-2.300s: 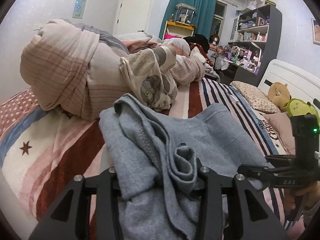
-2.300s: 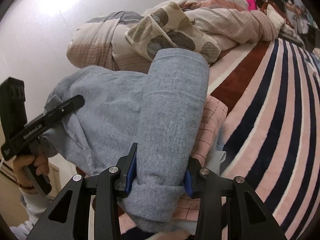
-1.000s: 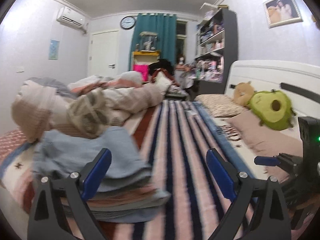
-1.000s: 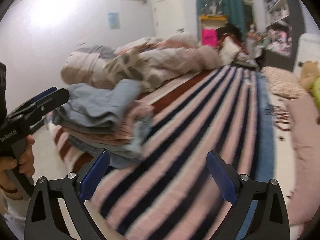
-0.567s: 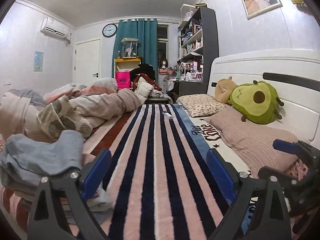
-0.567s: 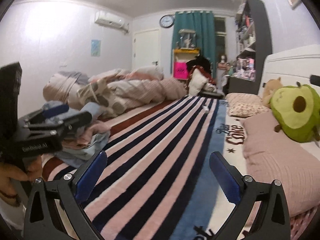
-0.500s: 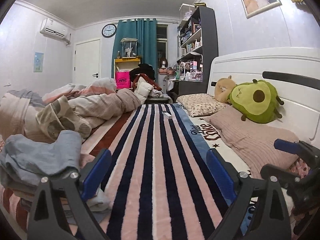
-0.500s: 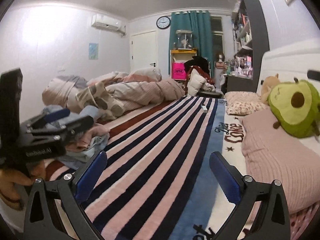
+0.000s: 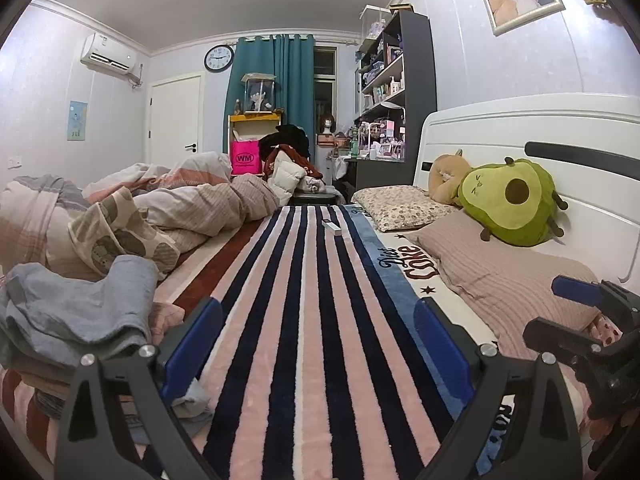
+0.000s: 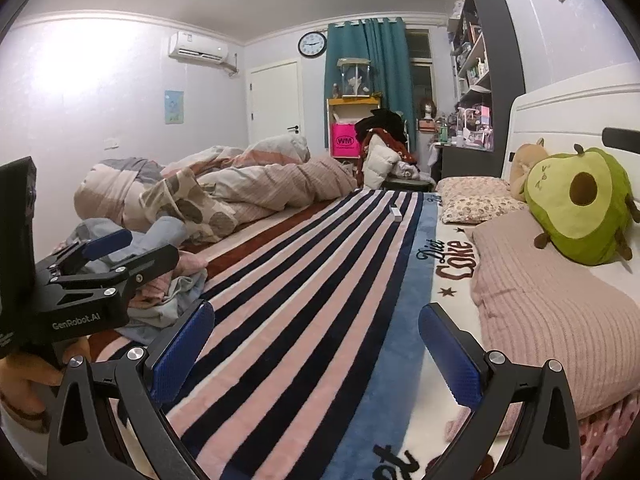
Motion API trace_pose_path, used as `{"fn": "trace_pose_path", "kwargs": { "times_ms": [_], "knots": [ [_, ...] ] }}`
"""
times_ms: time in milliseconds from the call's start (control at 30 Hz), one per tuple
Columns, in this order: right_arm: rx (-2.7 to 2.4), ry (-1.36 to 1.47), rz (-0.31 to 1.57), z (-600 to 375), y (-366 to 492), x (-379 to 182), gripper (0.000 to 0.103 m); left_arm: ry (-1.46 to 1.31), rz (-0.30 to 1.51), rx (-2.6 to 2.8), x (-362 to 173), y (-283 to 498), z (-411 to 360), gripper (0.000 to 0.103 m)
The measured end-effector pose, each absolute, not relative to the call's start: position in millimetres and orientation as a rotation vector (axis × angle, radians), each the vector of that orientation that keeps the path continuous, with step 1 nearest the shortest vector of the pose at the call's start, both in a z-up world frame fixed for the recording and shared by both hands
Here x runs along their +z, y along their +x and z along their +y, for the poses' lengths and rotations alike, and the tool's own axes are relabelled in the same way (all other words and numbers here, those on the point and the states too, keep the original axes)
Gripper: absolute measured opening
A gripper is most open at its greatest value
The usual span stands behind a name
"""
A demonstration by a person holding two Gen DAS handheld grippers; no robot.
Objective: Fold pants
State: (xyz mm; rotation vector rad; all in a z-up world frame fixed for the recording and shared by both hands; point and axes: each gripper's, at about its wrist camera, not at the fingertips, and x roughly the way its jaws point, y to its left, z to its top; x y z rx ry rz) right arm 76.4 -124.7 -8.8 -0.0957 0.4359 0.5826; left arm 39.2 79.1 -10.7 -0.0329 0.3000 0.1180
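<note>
The folded grey pants [image 9: 80, 304] lie on top of a stack of folded clothes at the left edge of the bed; they also show in the right wrist view [image 10: 160, 232]. My left gripper [image 9: 316, 344] is open and empty, held above the striped blanket [image 9: 312, 280] to the right of the stack. It also shows from the side in the right wrist view [image 10: 116, 248]. My right gripper [image 10: 316, 340] is open and empty over the blanket, and shows at the right edge of the left wrist view [image 9: 580, 312].
A rumpled duvet [image 9: 180, 208] is heaped at the far left of the bed. Pillows [image 9: 500, 276], an avocado plush [image 9: 508, 200] and the white headboard [image 9: 560, 128] are on the right. A small white object [image 9: 332, 227] lies on the blanket farther off.
Both grippers let go of the grey pants on the stack, opened, and swung right and back to face along the bed. In the last half second they have barely moved.
</note>
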Motion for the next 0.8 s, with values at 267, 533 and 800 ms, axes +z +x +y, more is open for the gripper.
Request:
{"fn": "trace_pose_path", "kwargs": {
  "times_ms": [267, 533, 800],
  "knots": [
    [0.583, -0.105, 0.439, -124, 77, -10, 0.102, -0.037, 0.284, 0.118, -10, 37, 72, 0.1],
    [0.581, -0.097, 0.443, -125, 79, -12, 0.102, -0.038, 0.281, 0.127, -8, 35, 73, 0.101],
    [0.567, -0.107, 0.501, -129, 83, -33, 0.102, -0.036, 0.302, 0.15, -11, 35, 76, 0.102]
  ]
}}
